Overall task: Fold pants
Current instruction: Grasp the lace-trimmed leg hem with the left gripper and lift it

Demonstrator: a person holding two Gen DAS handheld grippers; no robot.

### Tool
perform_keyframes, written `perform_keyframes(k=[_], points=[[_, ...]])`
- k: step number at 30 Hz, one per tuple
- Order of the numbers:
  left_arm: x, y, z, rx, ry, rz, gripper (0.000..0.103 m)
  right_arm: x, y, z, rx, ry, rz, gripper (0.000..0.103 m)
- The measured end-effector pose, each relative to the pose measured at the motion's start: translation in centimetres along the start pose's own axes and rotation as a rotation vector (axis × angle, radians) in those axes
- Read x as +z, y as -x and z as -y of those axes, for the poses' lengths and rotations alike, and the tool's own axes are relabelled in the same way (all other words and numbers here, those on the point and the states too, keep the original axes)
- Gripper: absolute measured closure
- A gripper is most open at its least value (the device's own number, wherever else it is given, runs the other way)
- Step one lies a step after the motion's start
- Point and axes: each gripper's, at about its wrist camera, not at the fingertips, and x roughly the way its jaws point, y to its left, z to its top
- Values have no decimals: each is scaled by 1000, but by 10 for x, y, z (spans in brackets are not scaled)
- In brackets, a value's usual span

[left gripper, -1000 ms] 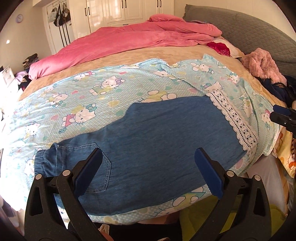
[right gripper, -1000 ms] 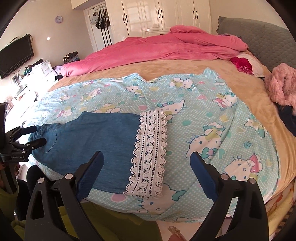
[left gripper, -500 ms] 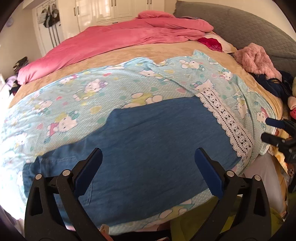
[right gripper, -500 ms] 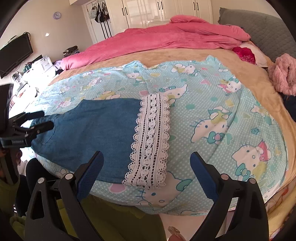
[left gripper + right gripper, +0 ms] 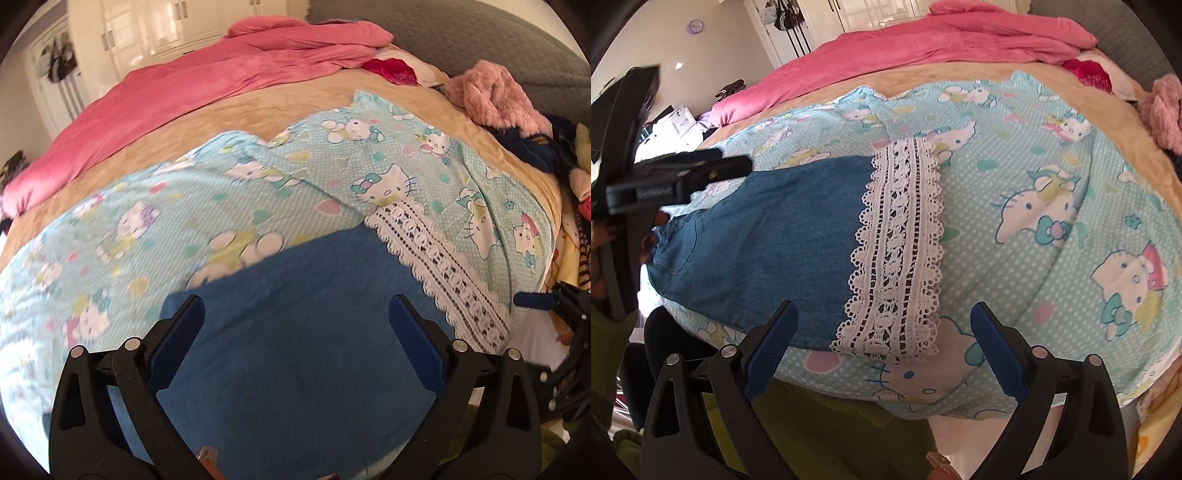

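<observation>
Blue denim pants (image 5: 295, 354) with a white lace hem (image 5: 439, 266) lie flat on a Hello Kitty blanket (image 5: 147, 221) near the bed's front edge. My left gripper (image 5: 295, 317) is open and hovers just above the middle of the denim. In the right wrist view the pants (image 5: 768, 236) stretch from a waist pocket at the left to the lace hem (image 5: 901, 251). My right gripper (image 5: 882, 321) is open, just before the hem's near edge. The left gripper (image 5: 738, 164) shows there above the waist end.
A pink duvet (image 5: 184, 85) is heaped at the back of the bed. A fluffy pink garment (image 5: 495, 96) and dark clothes (image 5: 535, 144) lie at the right by a grey headboard (image 5: 443, 37). White wardrobes stand behind.
My left gripper has moved right and closer over the denim, so the waist pocket has left its view. My right gripper has come closer to the lace hem. Both stay open.
</observation>
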Motion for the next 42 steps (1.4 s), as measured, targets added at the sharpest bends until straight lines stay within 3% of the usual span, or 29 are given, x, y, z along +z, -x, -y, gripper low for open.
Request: perform_keyframes(k=[7, 11, 14, 21, 23, 25, 30, 31, 33, 34, 38, 42], points=[[30, -46, 13, -46, -111, -51, 10, -2, -23, 10, 46, -64, -48, 9], [42, -69, 20, -62, -152, -76, 10, -2, -27, 10, 69, -79, -32, 9], [46, -89, 25, -72, -177, -120, 10, 0, -27, 12, 108, -96, -12, 21], [50, -122, 26, -141, -163, -154, 10, 6, -32, 12, 157, -118, 18, 29], [49, -129, 29, -163, -163, -164, 15, 10, -35, 12, 171, -115, 17, 32], [45, -134, 32, -203, -158, -170, 28, 11, -38, 14, 178, -116, 15, 34], [39, -132, 33, -272, -115, -160, 48, 13, -40, 15, 173, -104, 17, 45], [39, -131, 34, -277, -118, -161, 57, 14, -39, 14, 172, -100, 18, 47], [38, -127, 42, -291, -144, -155, 75, 16, -41, 13, 173, -87, 19, 61], [38, -125, 46, -291, -164, -155, 86, 17, -42, 12, 185, -87, 14, 73], [33, -120, 62, -241, -229, -143, 95, 20, -45, 8, 198, -81, 5, 81], [31, -113, 50, -272, -160, -105, 98, 26, -37, -1, 214, -42, 25, 84]])
